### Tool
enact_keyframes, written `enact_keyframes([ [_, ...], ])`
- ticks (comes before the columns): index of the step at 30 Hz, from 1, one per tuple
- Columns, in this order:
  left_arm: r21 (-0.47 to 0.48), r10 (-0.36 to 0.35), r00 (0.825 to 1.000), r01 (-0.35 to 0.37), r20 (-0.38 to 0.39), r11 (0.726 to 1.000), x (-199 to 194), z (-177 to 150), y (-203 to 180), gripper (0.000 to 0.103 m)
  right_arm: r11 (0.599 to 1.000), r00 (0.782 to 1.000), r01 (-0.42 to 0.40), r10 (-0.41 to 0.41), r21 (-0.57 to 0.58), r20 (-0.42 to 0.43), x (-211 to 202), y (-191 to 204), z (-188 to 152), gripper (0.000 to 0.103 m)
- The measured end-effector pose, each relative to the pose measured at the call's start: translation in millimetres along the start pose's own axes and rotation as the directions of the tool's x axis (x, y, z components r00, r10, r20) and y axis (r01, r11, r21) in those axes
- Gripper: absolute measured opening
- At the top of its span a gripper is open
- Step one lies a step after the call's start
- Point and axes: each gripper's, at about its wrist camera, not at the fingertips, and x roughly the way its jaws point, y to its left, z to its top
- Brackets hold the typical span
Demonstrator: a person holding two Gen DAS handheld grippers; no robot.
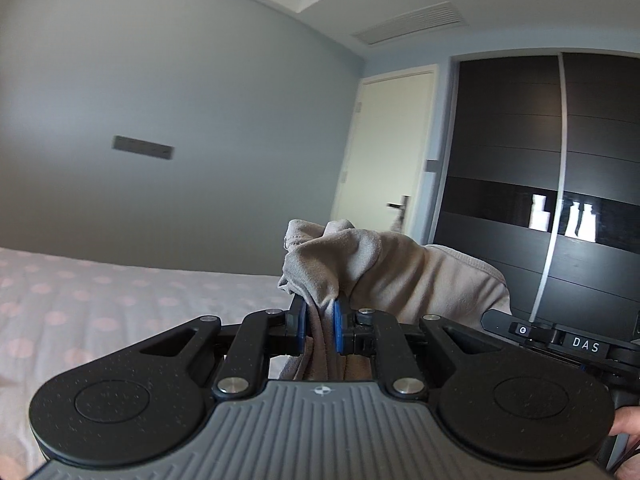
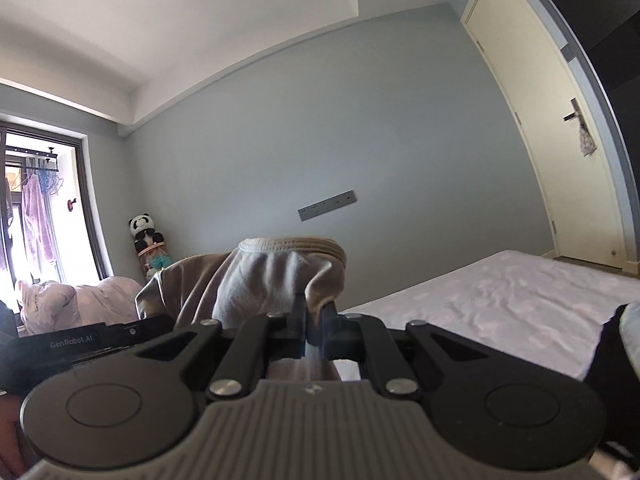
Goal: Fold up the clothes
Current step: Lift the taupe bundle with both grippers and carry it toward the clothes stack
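A beige-grey garment is held up in the air above the bed. My left gripper is shut on a bunched edge of it, and the cloth drapes over and past the blue pads. My right gripper is shut on another part of the same garment, near its pale elastic waistband. The cloth hangs down between both pairs of fingers. Each view shows the other gripper's body at its edge. The rest of the garment is hidden below the grippers.
The bed with a pink polka-dot sheet lies below and also shows in the right wrist view. A dark sliding wardrobe and a cream door stand nearby. A crumpled duvet and panda toy sit by the window.
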Motion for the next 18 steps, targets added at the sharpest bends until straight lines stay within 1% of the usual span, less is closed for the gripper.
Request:
enact_keyframes([
  [3,0.021,-0.069,0.998,0.069,-0.008,0.997,17.6,3.1,-32.4,0.011,0.998,0.998,0.055,-0.055,-0.017,0.033,-30.1,-23.3,21.3,0.008],
  [8,0.043,-0.166,0.985,0.168,-0.035,0.985,41.9,3.2,-87.4,0.011,0.988,0.987,0.148,-0.145,-0.041,0.075,-77.4,-59.2,55.5,0.008],
  [13,0.037,-0.244,0.967,0.247,-0.074,0.968,62.9,-1.4,-128.2,0.011,0.965,0.967,0.245,-0.237,-0.094,0.088,-113.1,-85.3,81.5,0.008],
  [18,0.012,-0.311,0.944,0.314,-0.11,0.949,87.8,-4.2,-149.9,0.011,0.94,0.947,0.316,-0.305,-0.131,0.095,-141.5,-111.5,99.4,0.008],
])
